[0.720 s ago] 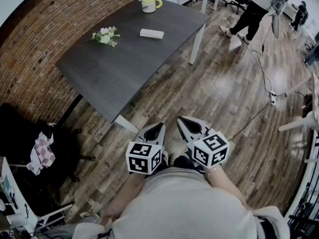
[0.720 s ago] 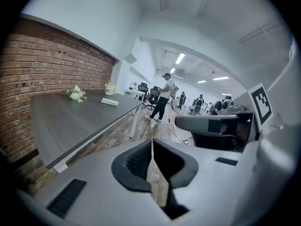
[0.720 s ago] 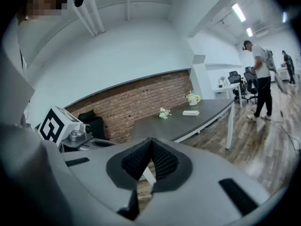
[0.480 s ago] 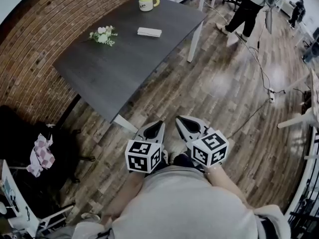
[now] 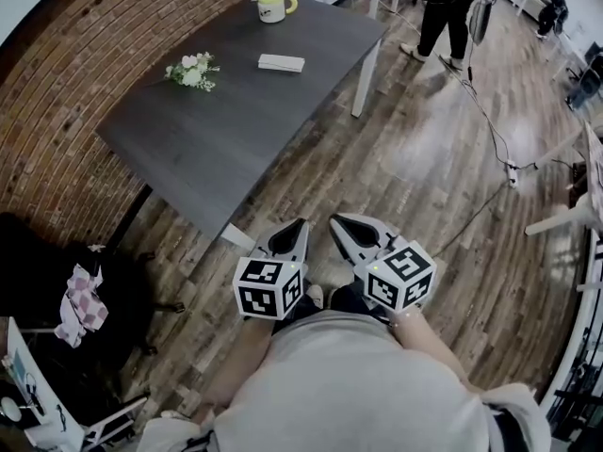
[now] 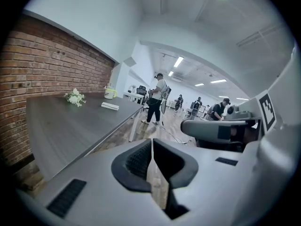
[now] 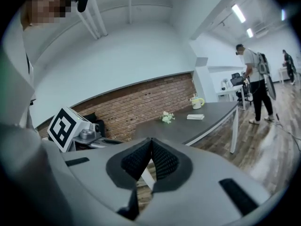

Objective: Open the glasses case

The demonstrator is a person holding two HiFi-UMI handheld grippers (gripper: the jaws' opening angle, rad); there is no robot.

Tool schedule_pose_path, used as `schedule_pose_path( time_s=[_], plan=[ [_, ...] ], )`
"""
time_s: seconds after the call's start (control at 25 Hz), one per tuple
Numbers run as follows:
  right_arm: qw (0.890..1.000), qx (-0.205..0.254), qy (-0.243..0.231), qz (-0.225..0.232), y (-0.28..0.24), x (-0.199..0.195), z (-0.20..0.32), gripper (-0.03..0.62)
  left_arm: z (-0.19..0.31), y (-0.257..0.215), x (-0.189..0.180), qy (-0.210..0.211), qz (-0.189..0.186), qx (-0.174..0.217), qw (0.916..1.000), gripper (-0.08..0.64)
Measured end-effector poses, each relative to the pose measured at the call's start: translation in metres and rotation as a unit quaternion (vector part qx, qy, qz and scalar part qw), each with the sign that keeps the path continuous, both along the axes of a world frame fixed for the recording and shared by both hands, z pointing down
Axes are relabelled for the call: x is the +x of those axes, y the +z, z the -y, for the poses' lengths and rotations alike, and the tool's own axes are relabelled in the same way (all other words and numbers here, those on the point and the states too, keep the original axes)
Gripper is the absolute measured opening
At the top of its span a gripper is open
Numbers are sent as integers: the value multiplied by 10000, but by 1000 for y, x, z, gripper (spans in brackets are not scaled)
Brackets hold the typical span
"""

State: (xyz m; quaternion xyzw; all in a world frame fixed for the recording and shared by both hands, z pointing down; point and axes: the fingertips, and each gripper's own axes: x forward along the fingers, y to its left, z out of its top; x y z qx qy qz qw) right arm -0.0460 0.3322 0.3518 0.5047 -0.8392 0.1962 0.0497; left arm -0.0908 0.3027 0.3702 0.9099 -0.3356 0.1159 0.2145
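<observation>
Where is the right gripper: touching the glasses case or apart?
Apart. Head view shows the right gripper over the floor, the glasses case far off on the table.

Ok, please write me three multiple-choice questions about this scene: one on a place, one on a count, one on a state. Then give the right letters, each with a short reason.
1. Where does the white glasses case lie?
A) on the floor
B) on the dark table
C) on a chair

2. How many things lie on that table?
A) one
B) three
C) six

3. How do the left gripper and the right gripper stand?
A) both shut and empty
B) both wide open
C) each shut on a pen

Answers:
1 B: it lies flat on the tabletop, far from both grippers.
2 B: only the flowers, the mug and the case are there.
3 A: in each gripper view the pads meet with nothing between them.
</observation>
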Motion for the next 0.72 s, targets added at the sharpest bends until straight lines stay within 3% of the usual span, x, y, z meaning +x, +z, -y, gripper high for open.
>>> schedule_pose_path(
  time_s=[0.24,0.52,0.72],
  plan=[
    [9997,-184,189,-18,18,-7,3,16,5,11,-10,70,-109,-191,9997,29],
    [9986,-288,429,-98,25,-3,14,92,5,28,-12,234,-84,-408,9989,29],
    [9983,-398,398,-162,31,4,30,105,20,32,-5,195,-144,-503,9984,29]
  ],
)
